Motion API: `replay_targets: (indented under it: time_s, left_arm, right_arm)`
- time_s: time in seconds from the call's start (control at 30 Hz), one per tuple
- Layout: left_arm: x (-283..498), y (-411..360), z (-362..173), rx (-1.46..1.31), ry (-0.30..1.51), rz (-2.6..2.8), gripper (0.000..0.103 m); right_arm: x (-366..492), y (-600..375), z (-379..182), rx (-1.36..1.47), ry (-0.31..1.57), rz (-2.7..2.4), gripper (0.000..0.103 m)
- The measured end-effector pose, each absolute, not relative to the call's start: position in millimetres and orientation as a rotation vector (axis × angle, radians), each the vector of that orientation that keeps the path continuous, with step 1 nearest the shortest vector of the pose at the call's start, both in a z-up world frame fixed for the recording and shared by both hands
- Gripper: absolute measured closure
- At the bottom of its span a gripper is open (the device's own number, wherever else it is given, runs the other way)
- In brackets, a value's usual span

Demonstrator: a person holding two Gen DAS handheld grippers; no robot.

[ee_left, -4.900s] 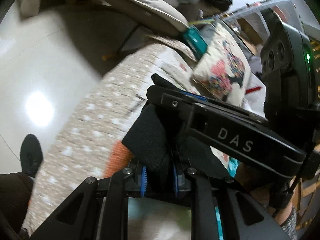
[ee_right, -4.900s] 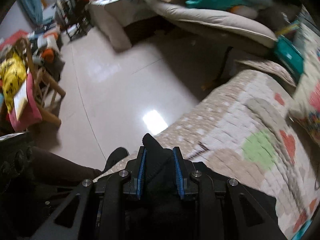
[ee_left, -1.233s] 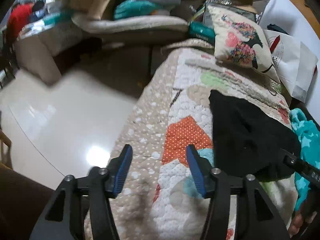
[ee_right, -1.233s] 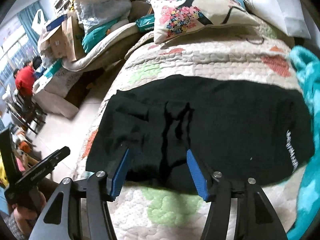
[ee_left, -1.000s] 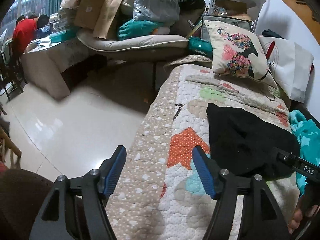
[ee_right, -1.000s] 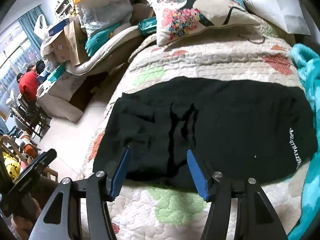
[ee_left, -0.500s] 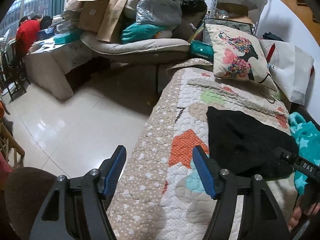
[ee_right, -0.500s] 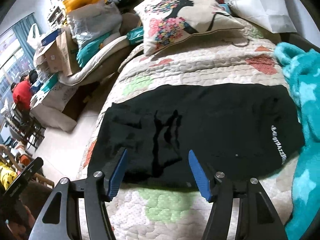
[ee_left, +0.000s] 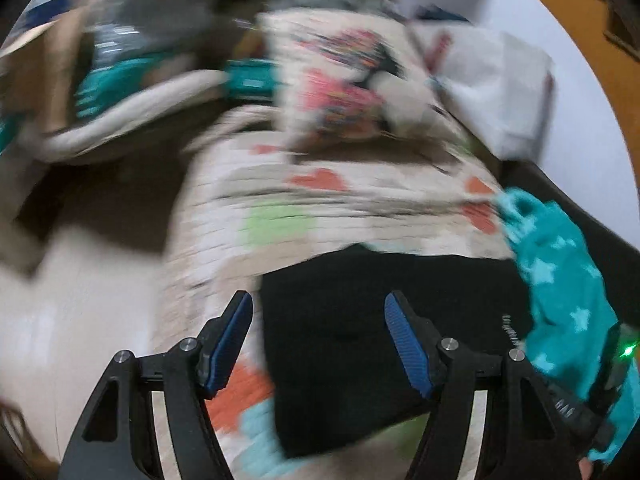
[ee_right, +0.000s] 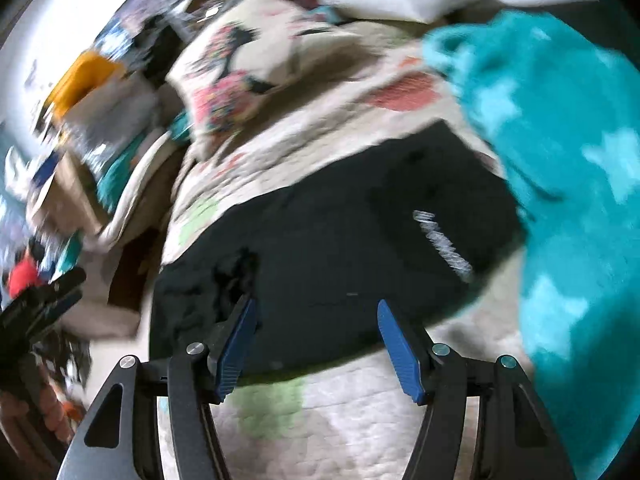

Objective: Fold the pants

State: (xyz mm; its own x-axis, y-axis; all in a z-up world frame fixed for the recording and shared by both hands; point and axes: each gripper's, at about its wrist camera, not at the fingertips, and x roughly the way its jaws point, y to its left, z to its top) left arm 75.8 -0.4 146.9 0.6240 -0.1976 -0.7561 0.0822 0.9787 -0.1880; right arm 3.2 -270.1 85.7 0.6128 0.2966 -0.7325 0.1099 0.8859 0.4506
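Blurrily, left wrist view: left gripper [ee_left: 318,300] spread wide, empty, above black pants [ee_left: 384,332] lying flat on quilt [ee_left: 280,216], mostly between jaws. Right wrist view: right gripper [ee_right: 316,307] spread, empty; pants [ee_right: 340,248] just beyond, folded, white lettering far right.

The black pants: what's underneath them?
The black pants lie flat on a patchwork quilt, whose green and orange patches show around their edges. A teal star-patterned blanket sits beside them. Whatever lies directly beneath the fabric is hidden.
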Motion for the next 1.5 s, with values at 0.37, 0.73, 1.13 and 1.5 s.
replay_targets:
  time_s: [0.37, 0.73, 1.13, 1.5]
  left_arm:
    - [187, -193, 83, 0.098, 1.042, -0.600, 0.035]
    - [233, -294, 44, 0.176, 1.155, -0.871, 0.035]
    - [233, -312, 39, 0.269, 1.144, -0.875, 0.088]
    - [214, -242, 102, 0.124, 1.056, -0.846, 0.091]
  right_arm:
    - [1, -323, 47, 0.712, 0.915, -0.109, 0.034]
    - [34, -333, 38, 0.620, 0.800, -0.255, 0.028]
    - [60, -344, 41, 0.671, 0.797, -0.207, 0.054]
    - [57, -316, 86, 0.561, 0.764, -0.085, 0.076]
